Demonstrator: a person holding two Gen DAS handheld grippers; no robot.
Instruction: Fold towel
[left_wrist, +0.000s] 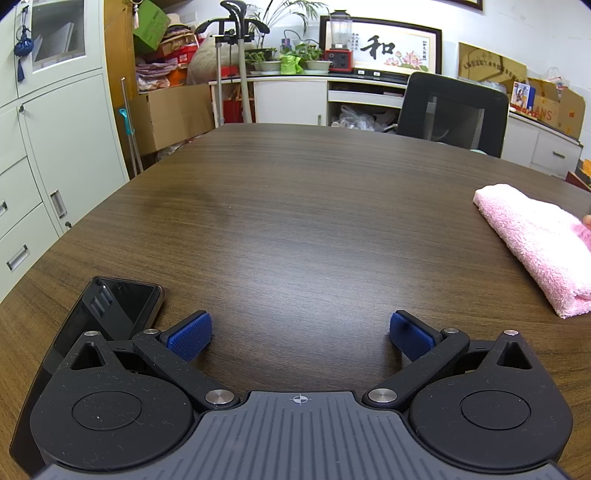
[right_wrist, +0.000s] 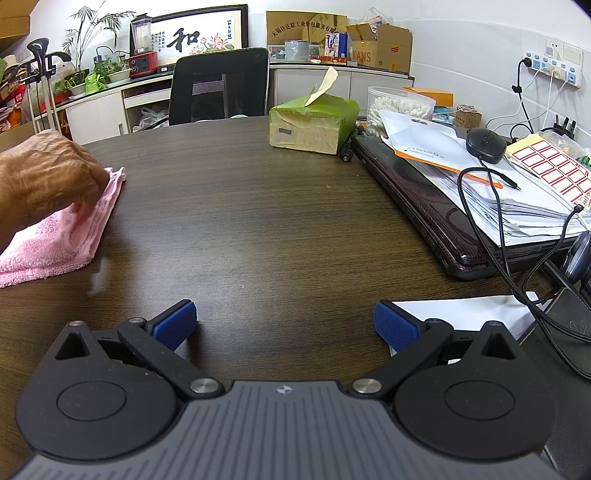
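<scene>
**Lying folded on the tabletop, towel sits between two empty tools**

Resting flat on the dark wood tabletop, the pink towel is folded into a thick, long bundle. From the left wrist view it lies off to the right and ahead of the left tool, well apart from its blue pads. From the right wrist view the same towel shows at the far left, ahead of the right tool and clear of it. And there's a bare hand pressing down on the towel's top, fingers on the cloth.

Both tools are spread wide, jaws far apart, with nothing between the pads; only bare wood shows in each gap. Both sit low over the tabletop; whether they touch it, I cannot tell.

Moving outward: a black phone lies just beside the left tool, partly hidden under its left side. On the right tool's side, a white sheet of paper sits just behind its right pad. Farther out there's a green tissue box, a dark laptop stacked with papers, a black mouse on top, and black cables trailing down. A black office chair stands at the far edge.
</scene>
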